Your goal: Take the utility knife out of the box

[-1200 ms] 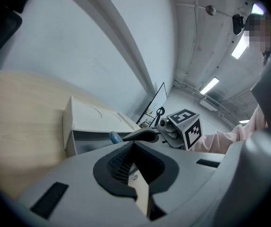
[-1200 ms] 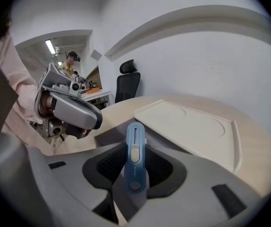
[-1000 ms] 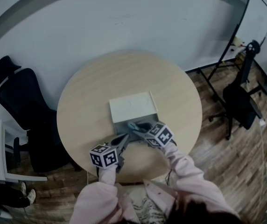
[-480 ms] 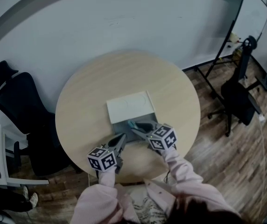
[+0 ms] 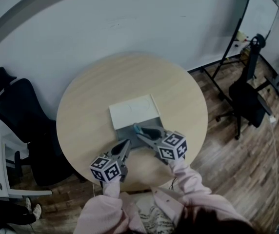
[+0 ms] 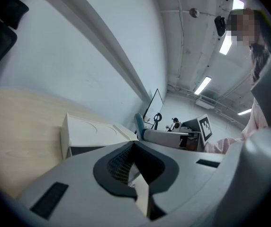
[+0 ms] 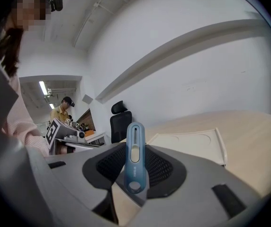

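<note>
1. A round table (image 5: pixel 81 106) has a white box (image 5: pixel 132 110) in its middle. The lid is flipped open toward 12 o'clock, so the gray inside shows on the 6 o'clock side.
2. The right gripper (image 5: pixel 145 132) comes in from 5 o'clock. Its jaws are clamped on the blue utility knife (image 7: pixel 134 160), one jaw on each flat side.
3. The knife stands almost straight up between the jaws, with the small hole end near the camera. The jaws hold it near the middle, most likely so it will not tip or slip.
4. The knife is at the box's 6 o'clock edge, over the gray part. It looks like it is up out of the box, not lying in it.
5. The left gripper (image 5: pixel 125 146) comes in from 7 o'clock. Its jaws are together and nothing shows between them.
6. Its tip is just beside the box's near left corner. It may be there to keep the box from sliding, but it is not clear if it touches the box.
7. The job looks almost done. The knife needs a free spot on the table to be put down.
</note>
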Tool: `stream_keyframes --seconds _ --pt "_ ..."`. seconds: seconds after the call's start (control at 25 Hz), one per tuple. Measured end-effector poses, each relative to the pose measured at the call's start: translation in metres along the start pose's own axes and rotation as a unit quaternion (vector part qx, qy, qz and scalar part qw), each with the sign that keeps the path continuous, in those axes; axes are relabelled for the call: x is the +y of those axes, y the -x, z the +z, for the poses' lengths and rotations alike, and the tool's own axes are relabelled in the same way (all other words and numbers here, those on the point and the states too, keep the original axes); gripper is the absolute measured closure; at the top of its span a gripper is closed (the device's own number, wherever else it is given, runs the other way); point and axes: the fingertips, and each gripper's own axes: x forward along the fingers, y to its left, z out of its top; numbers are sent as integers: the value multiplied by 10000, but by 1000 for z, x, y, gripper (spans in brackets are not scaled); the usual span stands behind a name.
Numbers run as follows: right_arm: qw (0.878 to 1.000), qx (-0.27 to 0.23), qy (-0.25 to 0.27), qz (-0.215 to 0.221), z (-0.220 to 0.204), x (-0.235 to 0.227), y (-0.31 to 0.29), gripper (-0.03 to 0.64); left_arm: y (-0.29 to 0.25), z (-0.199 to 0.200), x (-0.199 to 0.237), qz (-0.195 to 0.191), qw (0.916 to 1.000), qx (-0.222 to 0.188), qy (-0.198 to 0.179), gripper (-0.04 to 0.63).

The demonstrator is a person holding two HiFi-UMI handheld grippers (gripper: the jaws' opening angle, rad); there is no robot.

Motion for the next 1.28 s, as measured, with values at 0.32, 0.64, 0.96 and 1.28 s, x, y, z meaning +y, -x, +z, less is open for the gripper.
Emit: stream_keyframes --seconds 0.32,0.64,0.96,1.28 --pt "9991 -416 -63 -8 17 12 13 476 8 11 -6 -78 9997 -176 -168 595" --pt "9978 -667 -24 15 32 21 20 476 12 19 -15 -179 9989 -284 -322 595" --pt "9966 -822 18 48 41 29 27 476 18 29 -22 -251 9977 -437 -449 595" --pt "9960 -886 109 28 44 31 29 477 22 36 -24 -309 9964 -510 -596 595"
